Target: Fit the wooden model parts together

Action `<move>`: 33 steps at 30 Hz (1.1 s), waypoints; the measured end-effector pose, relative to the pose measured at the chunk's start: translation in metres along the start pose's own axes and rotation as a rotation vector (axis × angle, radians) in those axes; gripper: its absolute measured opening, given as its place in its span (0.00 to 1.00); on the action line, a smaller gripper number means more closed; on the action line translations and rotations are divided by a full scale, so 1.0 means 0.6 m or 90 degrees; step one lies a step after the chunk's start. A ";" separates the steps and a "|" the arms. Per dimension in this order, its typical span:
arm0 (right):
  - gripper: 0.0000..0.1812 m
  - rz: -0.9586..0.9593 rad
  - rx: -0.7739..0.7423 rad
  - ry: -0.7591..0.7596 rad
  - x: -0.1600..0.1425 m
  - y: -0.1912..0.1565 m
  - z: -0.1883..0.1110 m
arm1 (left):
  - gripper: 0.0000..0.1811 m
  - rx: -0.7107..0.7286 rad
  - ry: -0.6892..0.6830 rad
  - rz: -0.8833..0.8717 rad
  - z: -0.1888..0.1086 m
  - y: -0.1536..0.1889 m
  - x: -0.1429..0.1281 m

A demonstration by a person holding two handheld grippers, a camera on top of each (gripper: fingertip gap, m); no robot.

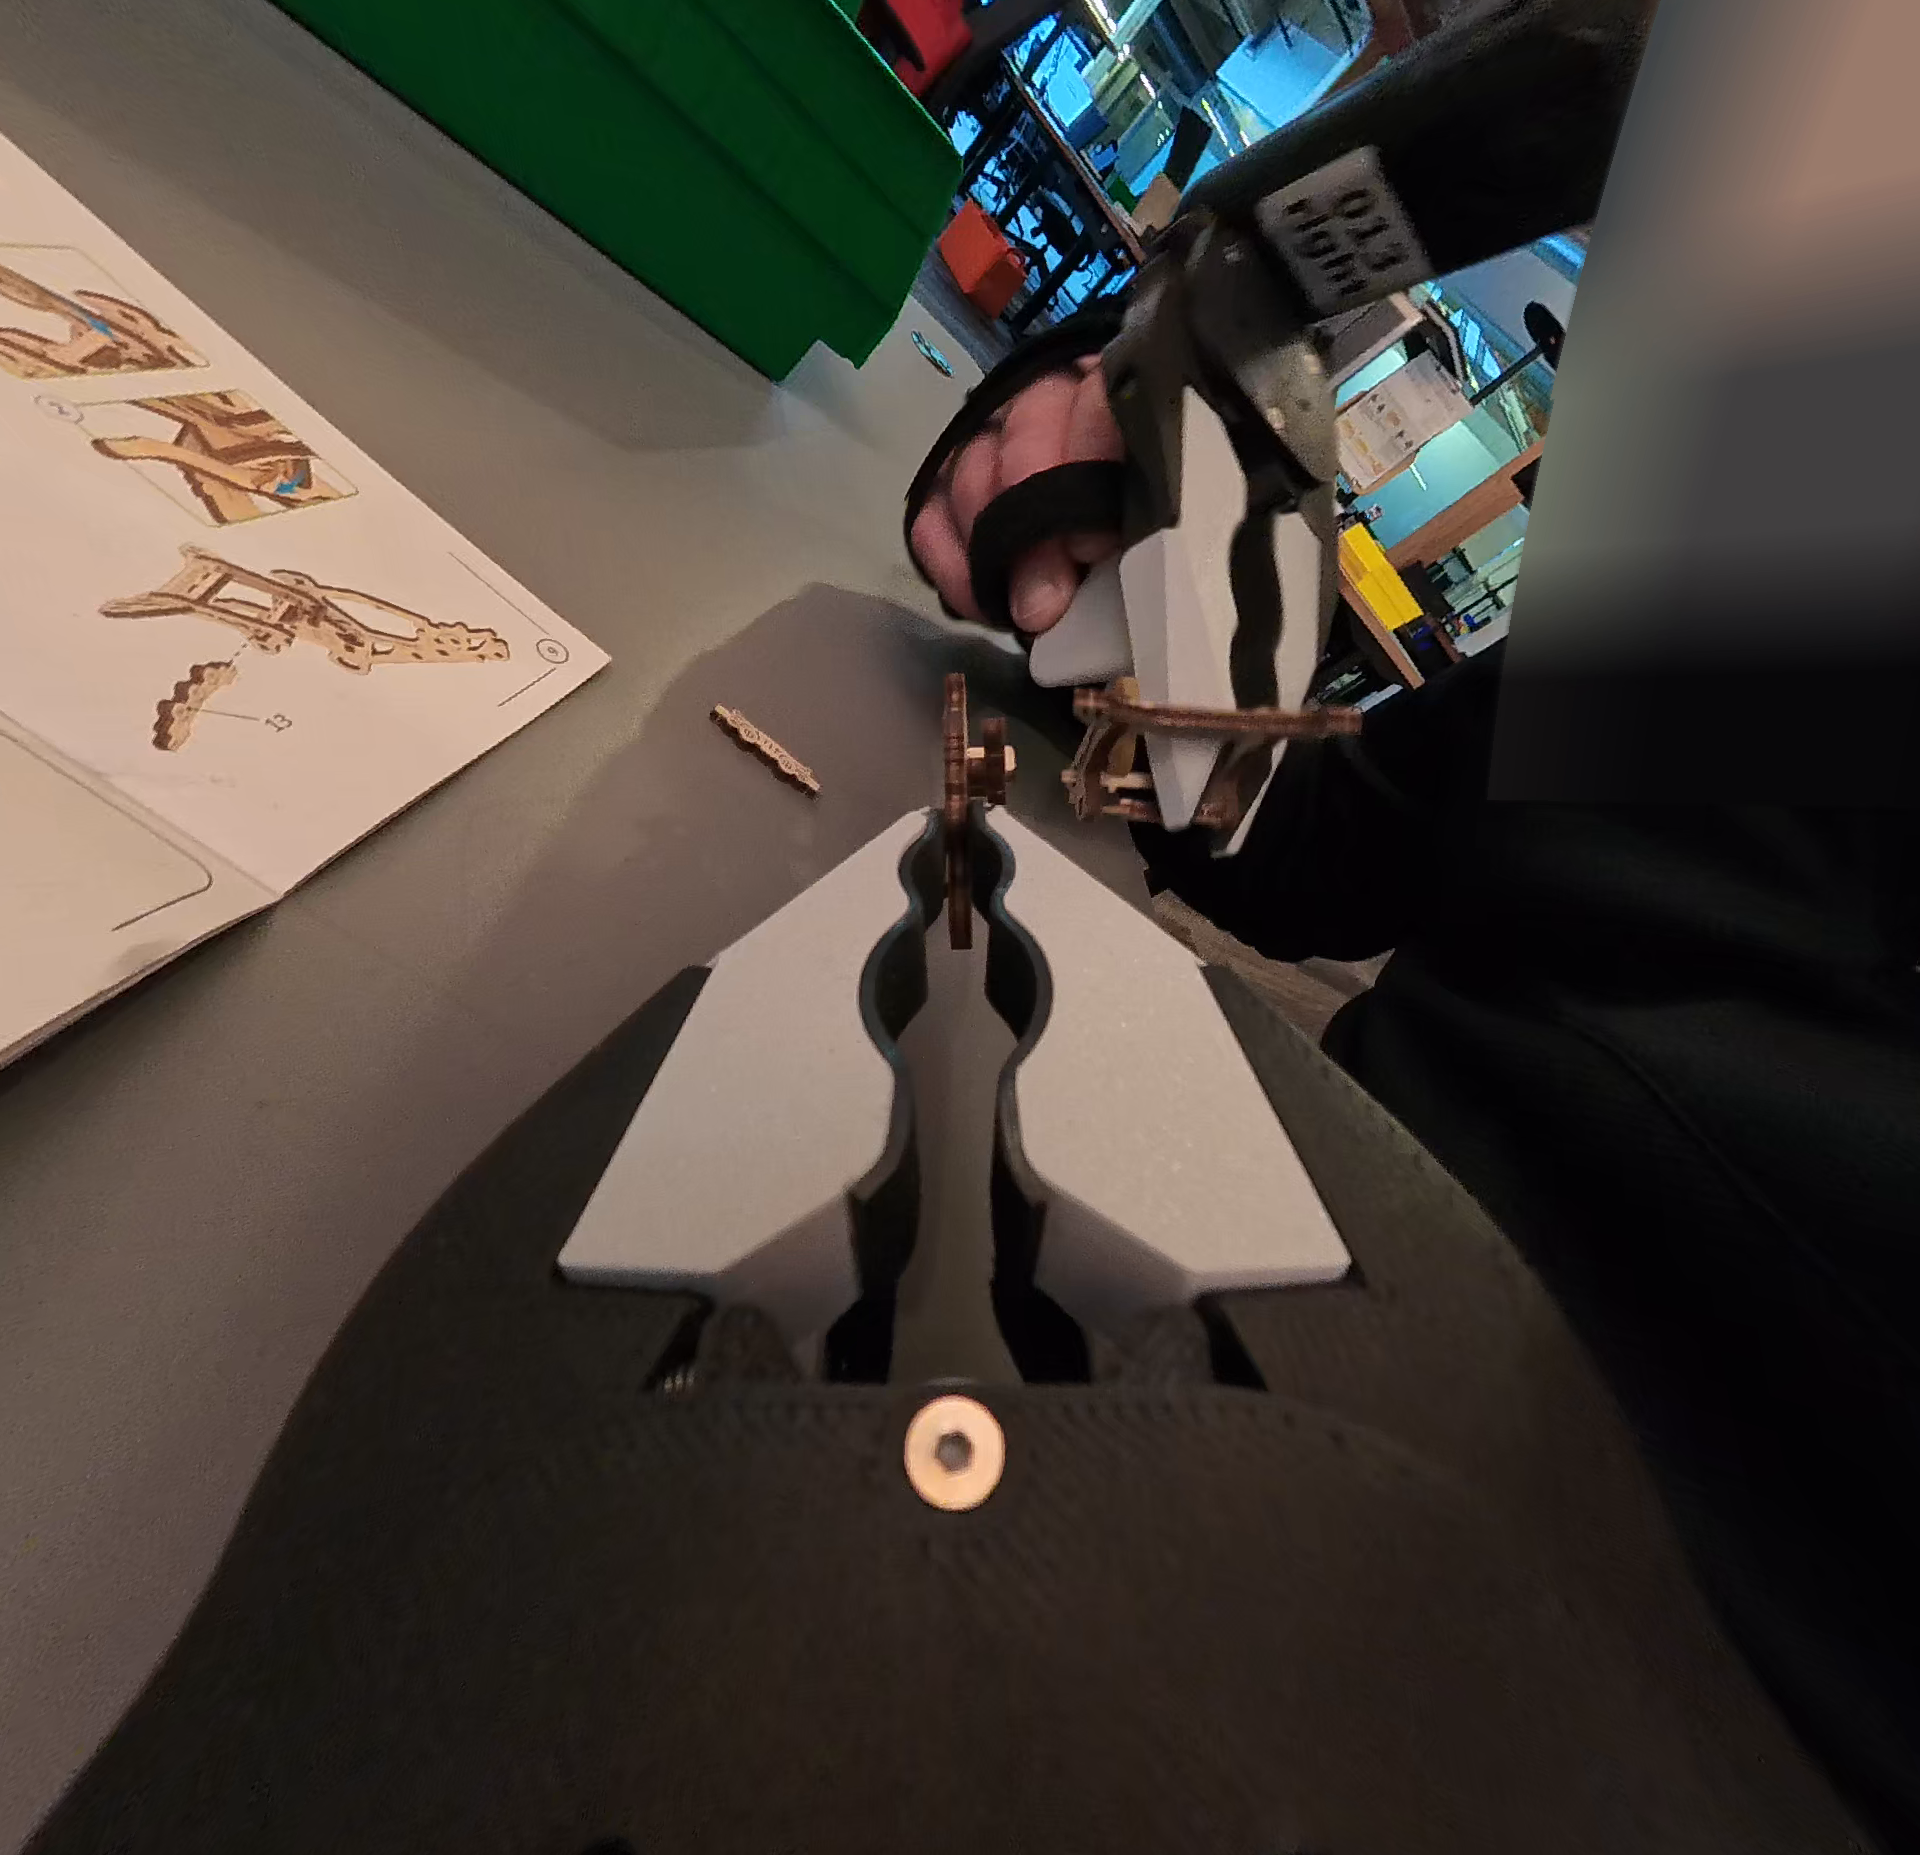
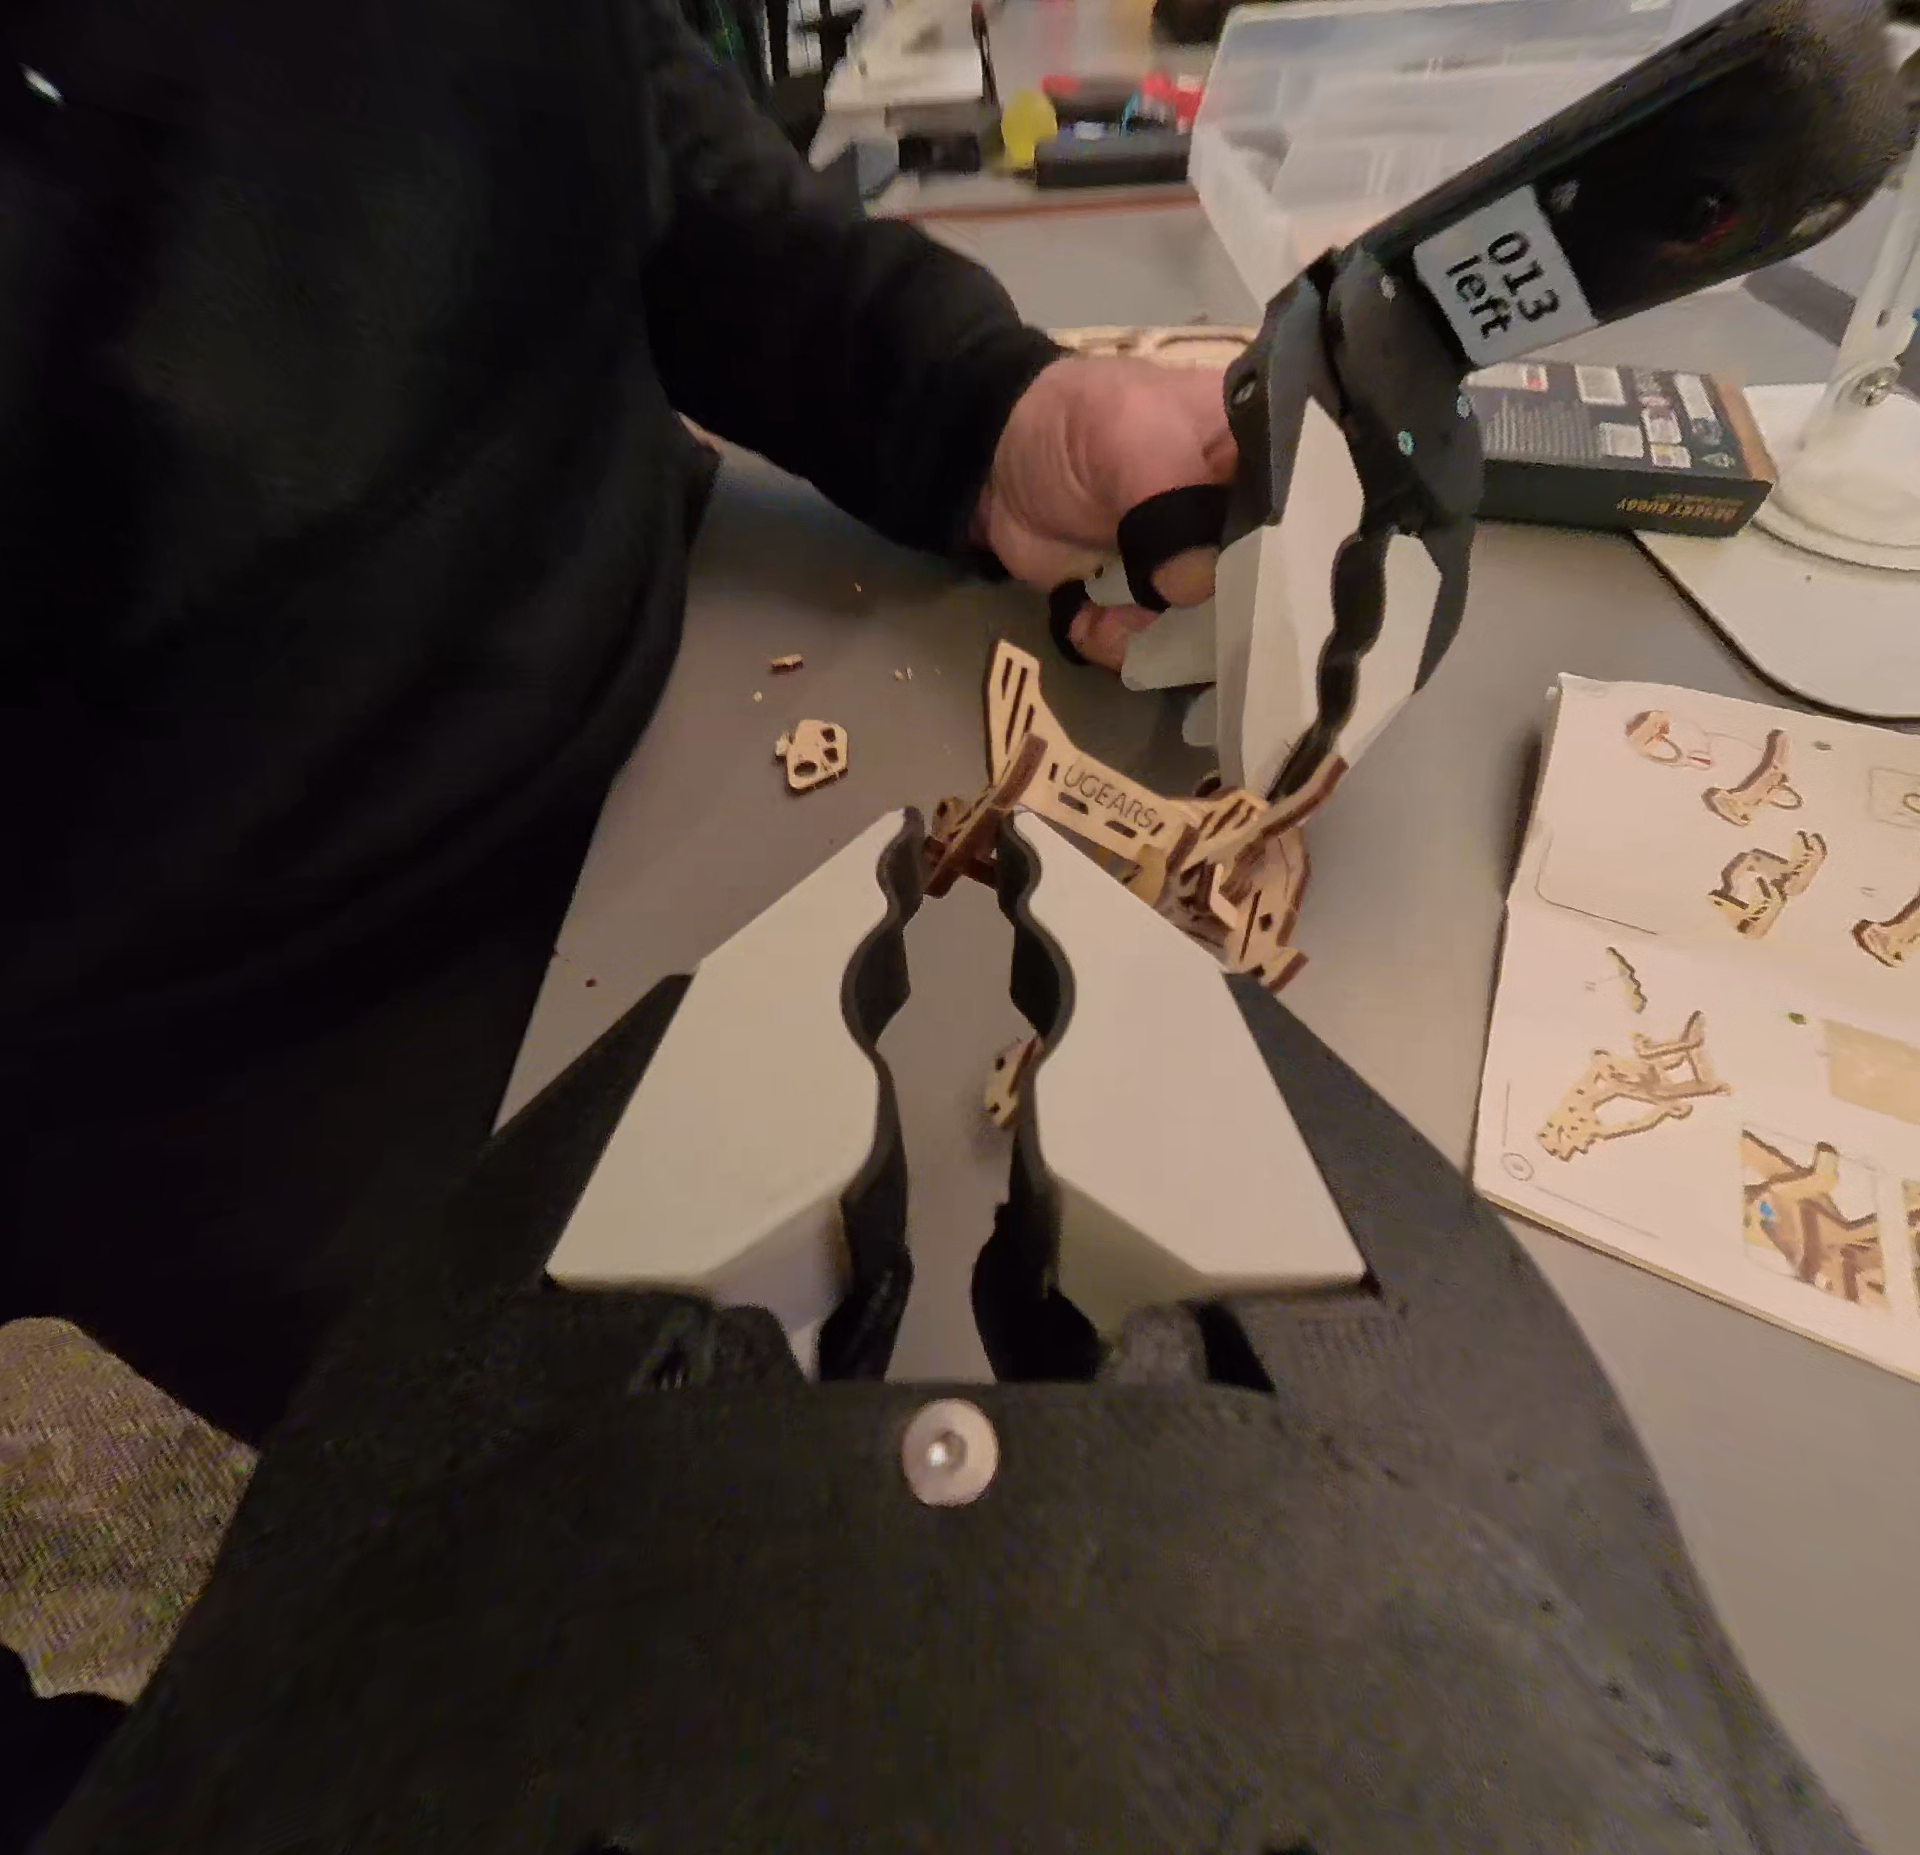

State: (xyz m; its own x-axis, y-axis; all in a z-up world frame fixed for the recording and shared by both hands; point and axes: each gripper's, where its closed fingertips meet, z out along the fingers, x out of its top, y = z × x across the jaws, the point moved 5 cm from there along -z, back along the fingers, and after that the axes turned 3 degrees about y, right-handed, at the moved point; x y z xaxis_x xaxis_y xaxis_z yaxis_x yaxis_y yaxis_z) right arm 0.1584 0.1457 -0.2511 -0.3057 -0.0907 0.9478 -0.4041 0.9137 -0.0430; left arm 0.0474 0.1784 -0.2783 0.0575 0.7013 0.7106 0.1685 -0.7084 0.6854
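Observation:
My left gripper (image 1: 961,818) is shut on a thin dark wooden part (image 1: 958,870), seen edge-on, with a small cross piece (image 1: 987,758) at its far end. My right gripper (image 2: 961,839) is shut on one end of the pale wooden model frame (image 2: 1101,818), held just above the grey table (image 2: 727,818). In the right wrist view the left gripper (image 2: 1299,766) comes down at the model's other end. In the left wrist view the right gripper (image 1: 1210,834) holds the model (image 1: 1117,756) close to the right of my part.
A loose wooden strip (image 1: 766,749) lies on the table. Two small loose parts (image 2: 812,756) (image 2: 1013,1078) lie near the model. An instruction booklet (image 2: 1704,974) (image 1: 260,610) lies open. Green bins (image 1: 644,132), a dark box (image 2: 1621,449) and a clear container (image 2: 1403,91) stand behind. One gripper's finger ends stand about 6 cm off the other's.

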 end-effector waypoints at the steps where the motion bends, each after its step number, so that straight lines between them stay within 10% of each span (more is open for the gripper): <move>1: 0.06 -0.013 -0.005 -0.026 0.000 0.000 0.005 | 0.00 0.001 -0.002 0.002 0.001 0.000 0.000; 13: 0.06 -0.070 -0.004 -0.166 -0.009 0.014 0.013 | 0.01 0.005 -0.006 0.008 0.002 0.001 -0.001; 33: 0.06 0.258 0.165 0.286 0.016 0.070 -0.064 | 0.00 0.003 -0.001 0.007 0.007 0.002 0.001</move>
State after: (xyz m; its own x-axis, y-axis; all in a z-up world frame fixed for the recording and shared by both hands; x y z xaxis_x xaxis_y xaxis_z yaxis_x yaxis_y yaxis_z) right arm 0.1716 0.1986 -0.2314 -0.1098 0.4661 0.8779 -0.5448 0.7105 -0.4454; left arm 0.0516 0.1782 -0.2777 0.0606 0.6937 0.7177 0.1719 -0.7156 0.6771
